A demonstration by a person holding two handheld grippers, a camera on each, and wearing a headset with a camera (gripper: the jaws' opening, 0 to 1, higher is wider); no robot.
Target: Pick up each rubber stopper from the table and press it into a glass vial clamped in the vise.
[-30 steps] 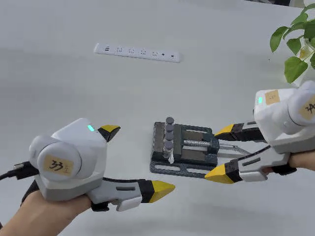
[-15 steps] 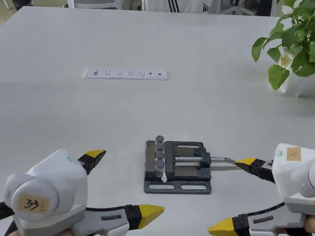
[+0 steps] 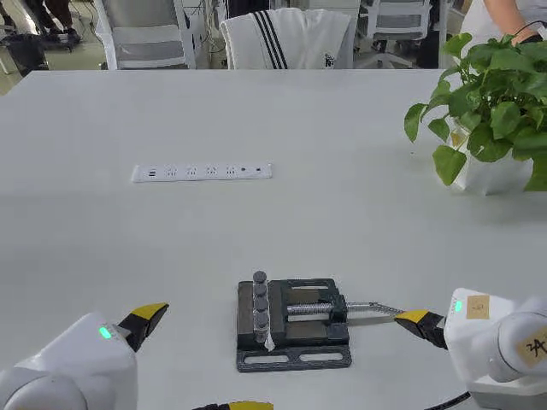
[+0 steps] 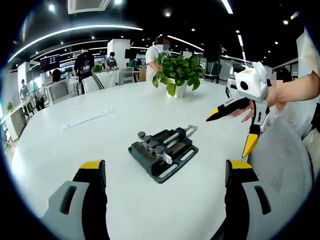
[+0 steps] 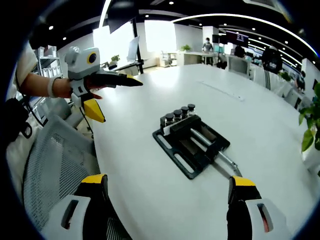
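The dark metal vise (image 3: 329, 329) held four glass vials (image 5: 172, 121) steady, grey rubber stoppers (image 3: 259, 291) seated. Flanking it, the left gripper (image 5: 118, 100) and right gripper (image 4: 230, 135) gaped empty, seemingly finished.

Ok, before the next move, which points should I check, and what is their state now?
1. Four vials upright in the vise: ok.
2. Dark stopper on every vial: ok.
3. Stoppers pressed fully down: cannot tell.
4. Left tongs open, holding nothing: ok.
5. Right tongs open, holding nothing: ok.
6. Both tongs apart from the vise: ok.
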